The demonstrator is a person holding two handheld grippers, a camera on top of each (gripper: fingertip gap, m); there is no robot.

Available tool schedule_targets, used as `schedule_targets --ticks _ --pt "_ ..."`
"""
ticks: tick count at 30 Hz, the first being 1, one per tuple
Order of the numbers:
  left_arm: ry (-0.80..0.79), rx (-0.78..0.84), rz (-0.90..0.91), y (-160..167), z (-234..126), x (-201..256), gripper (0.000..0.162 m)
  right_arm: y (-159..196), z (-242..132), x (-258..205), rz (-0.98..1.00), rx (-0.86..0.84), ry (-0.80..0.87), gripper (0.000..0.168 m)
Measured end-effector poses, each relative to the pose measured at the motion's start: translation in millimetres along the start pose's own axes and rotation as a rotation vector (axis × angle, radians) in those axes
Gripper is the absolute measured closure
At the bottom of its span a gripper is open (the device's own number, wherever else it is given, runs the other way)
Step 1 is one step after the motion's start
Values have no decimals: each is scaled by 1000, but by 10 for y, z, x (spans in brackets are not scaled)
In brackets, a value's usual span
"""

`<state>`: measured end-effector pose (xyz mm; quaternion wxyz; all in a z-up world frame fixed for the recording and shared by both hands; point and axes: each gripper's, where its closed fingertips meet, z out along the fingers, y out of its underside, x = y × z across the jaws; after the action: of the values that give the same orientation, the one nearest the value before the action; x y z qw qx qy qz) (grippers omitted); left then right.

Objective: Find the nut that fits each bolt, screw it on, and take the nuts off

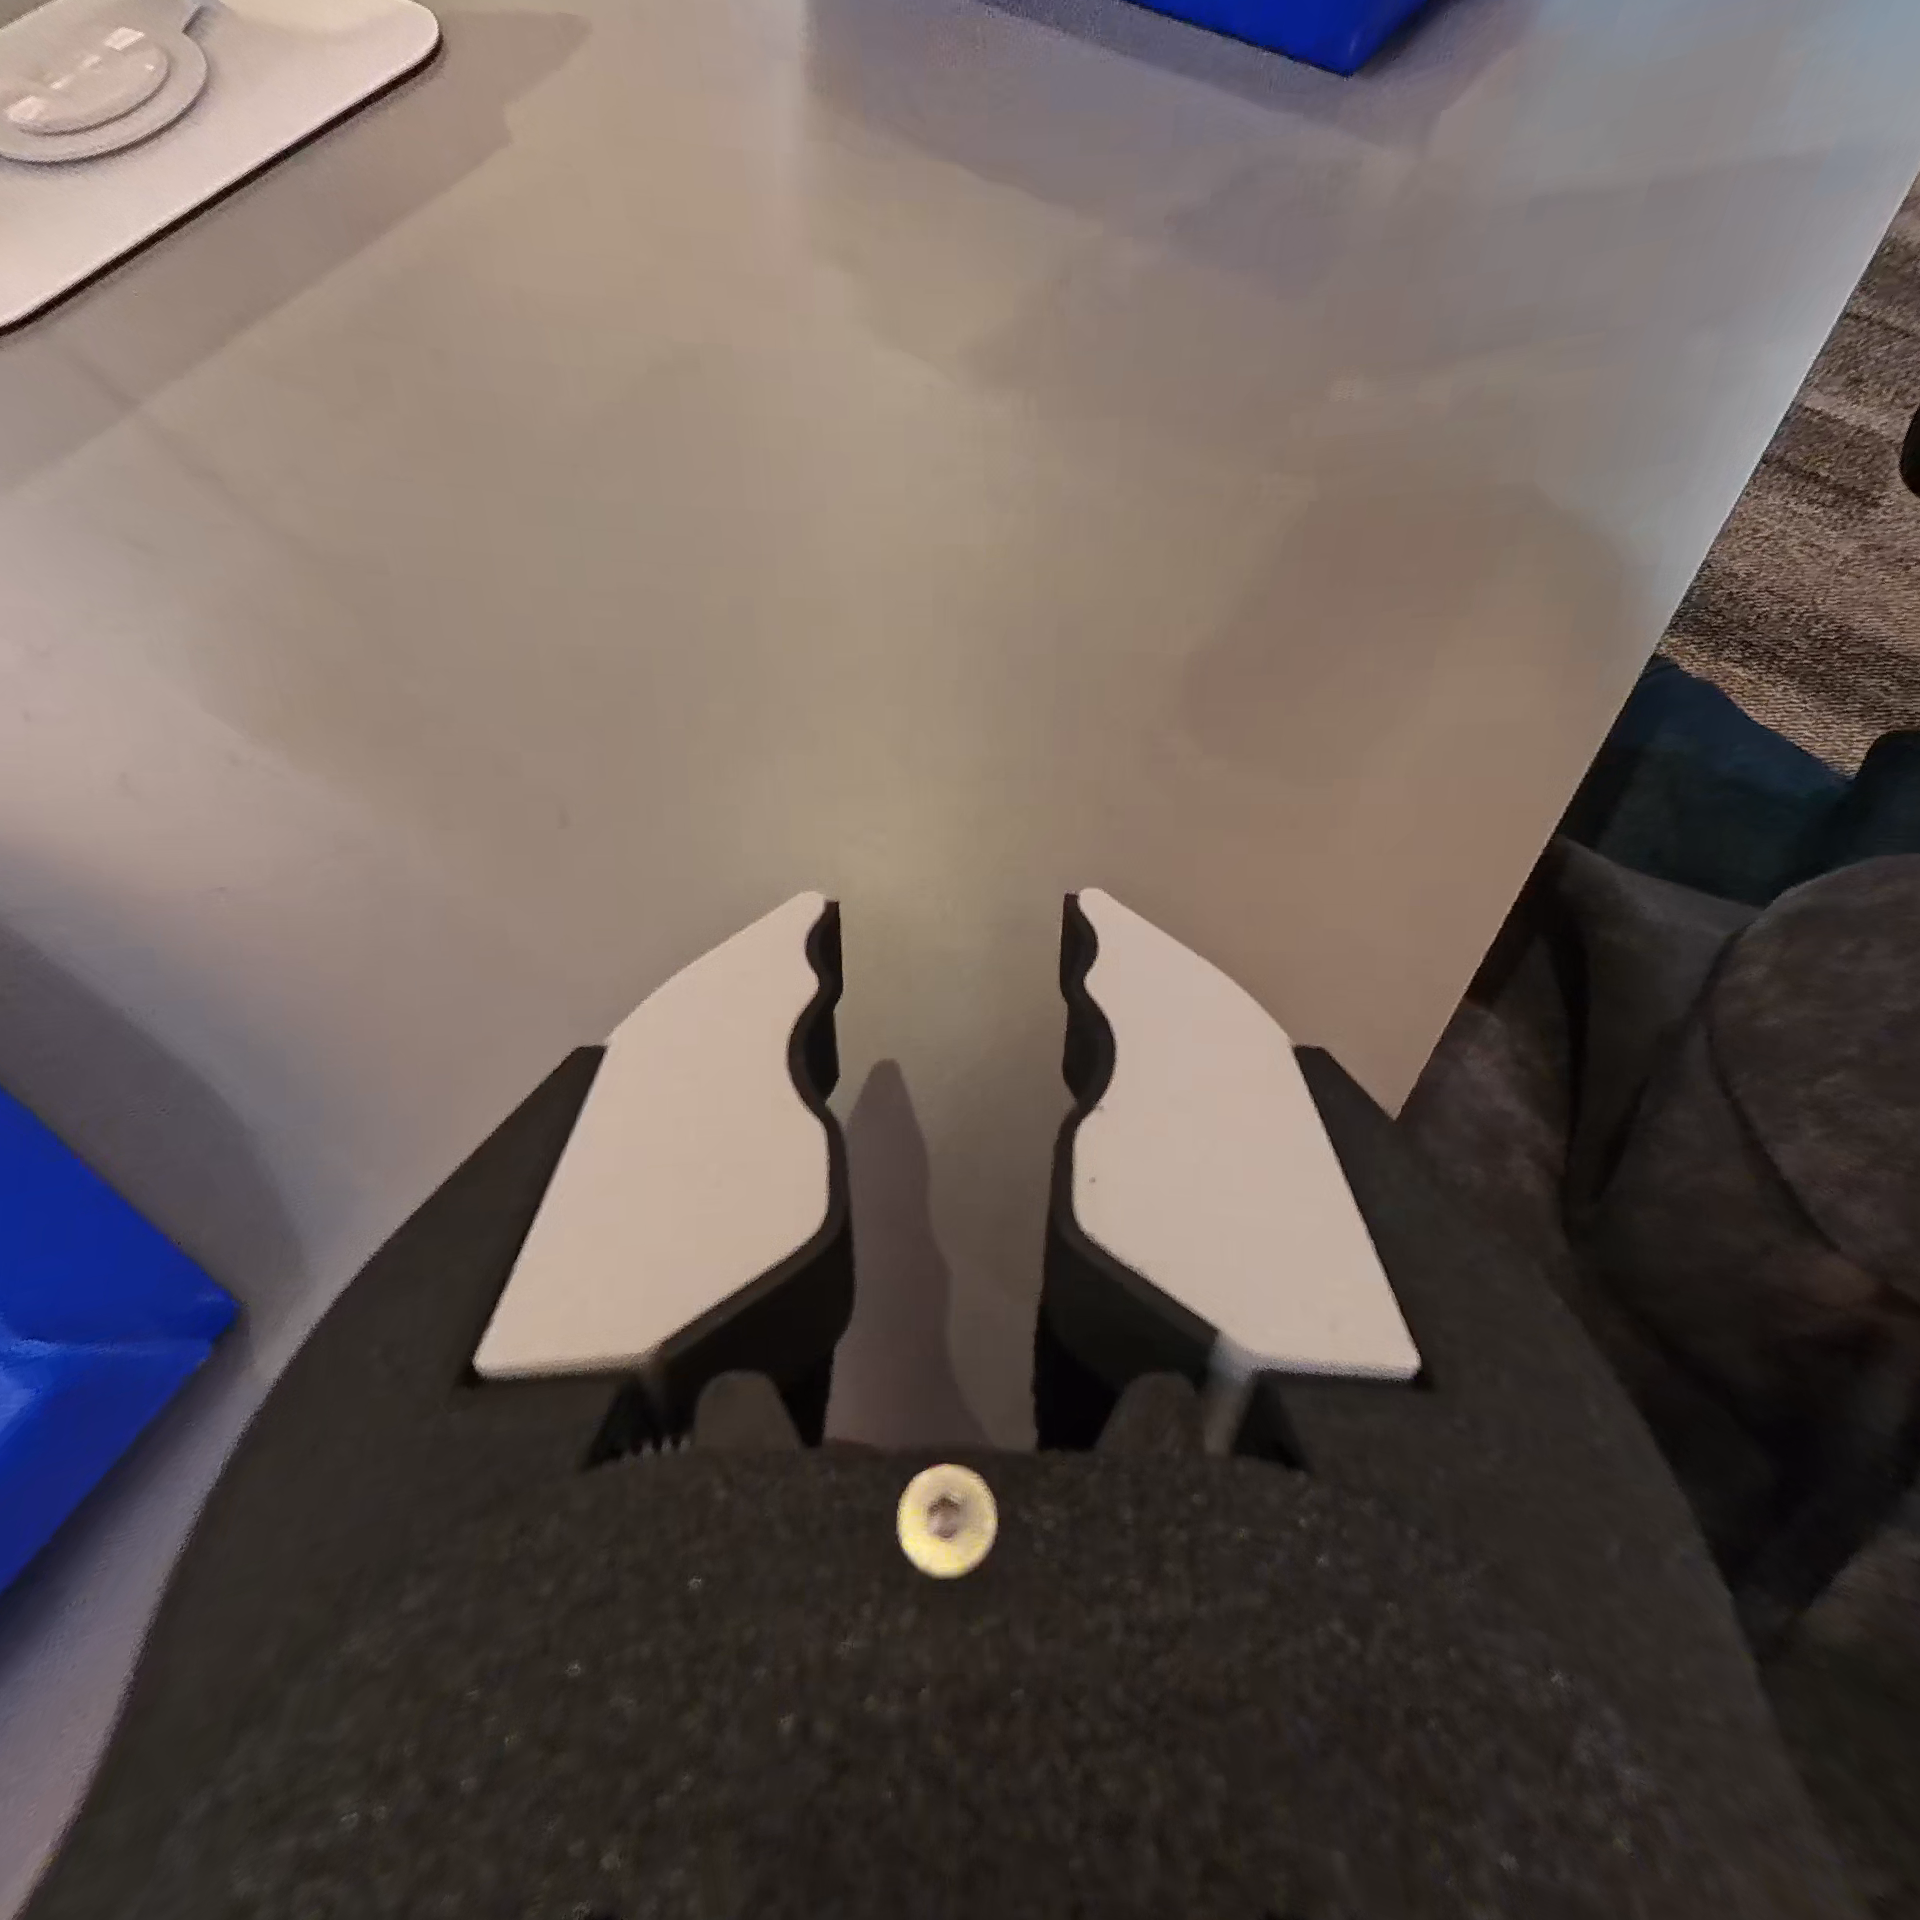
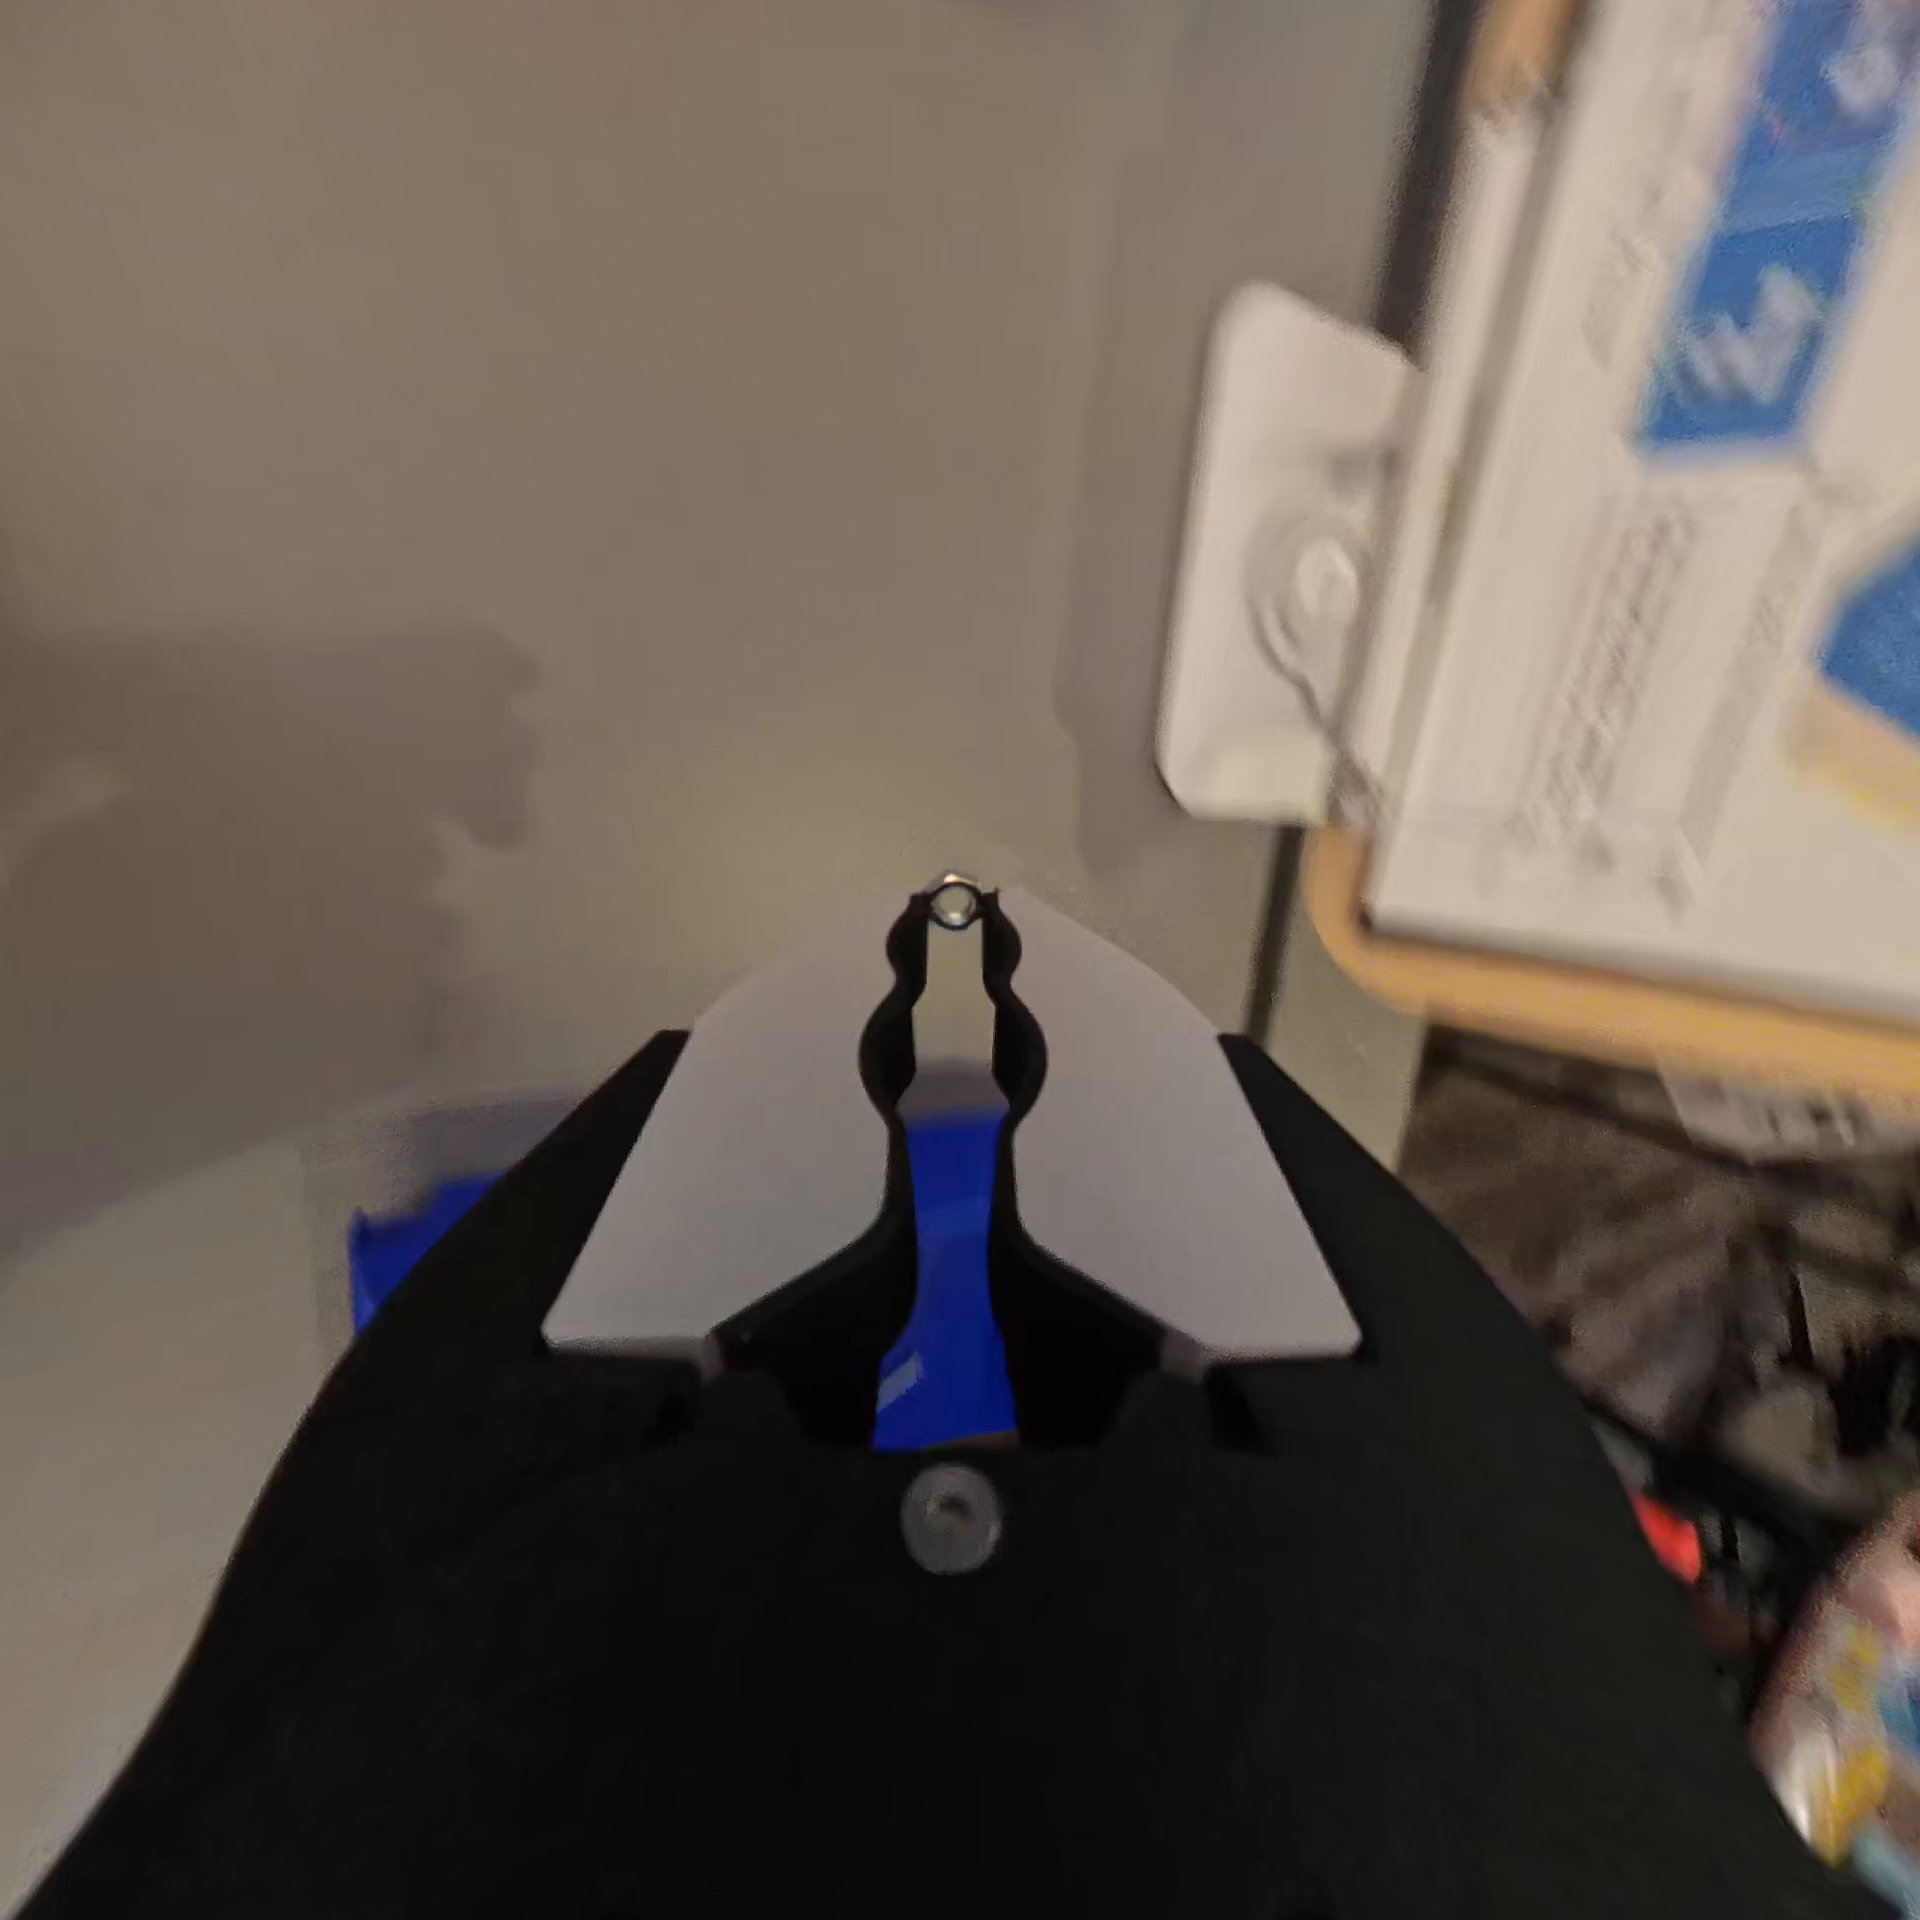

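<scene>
My right gripper (image 2: 953, 902) is shut on a small silver nut (image 2: 953, 907), pinched at the very fingertips and held above the grey table (image 2: 520, 416). A blue tray (image 2: 940, 1288) shows between and under its fingers. My left gripper (image 1: 951, 914) is open and empty, low over the bare grey table (image 1: 831, 520) near its right edge. No bolt shows in either view.
A blue tray's corner (image 1: 83, 1340) sits at the left and another blue piece (image 1: 1288, 26) at the far top. A white pad with a round device (image 1: 156, 114) lies far left. A white device (image 2: 1278, 561) and a wood-framed printed board (image 2: 1683, 499) lie right. A person's grey clothing (image 1: 1714, 1195) is beyond the edge. Tip to tip, the grippers are about 30 cm apart. The blue piece (image 1: 1288, 26) lies around 25 cm away from my right fingertips.
</scene>
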<state>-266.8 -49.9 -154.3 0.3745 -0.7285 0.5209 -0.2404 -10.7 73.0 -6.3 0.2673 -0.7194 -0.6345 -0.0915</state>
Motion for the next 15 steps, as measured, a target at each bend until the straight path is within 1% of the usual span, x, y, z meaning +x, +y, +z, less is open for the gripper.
schedule_targets --ticks 2,4,7,9,11,12,15 --pt "4 -4 4 1 7 10 122 571 -258 258 122 -101 69 158" --pt "12 -9 14 -10 24 30 122 1176 -327 370 244 -183 89 158" --pt "15 -12 30 -39 64 53 122 1906 -91 238 446 -247 14 158" --pt "21 -19 32 -45 99 71 122 2346 134 152 549 -353 4 158" --pt "23 -28 33 -42 136 82 122 2687 341 101 659 -458 0 157" --pt "23 -33 32 -35 156 86 122 2798 447 74 737 -493 -16 157" --pt "26 -59 32 7 207 109 122 3008 734 23 893 -573 -60 157"
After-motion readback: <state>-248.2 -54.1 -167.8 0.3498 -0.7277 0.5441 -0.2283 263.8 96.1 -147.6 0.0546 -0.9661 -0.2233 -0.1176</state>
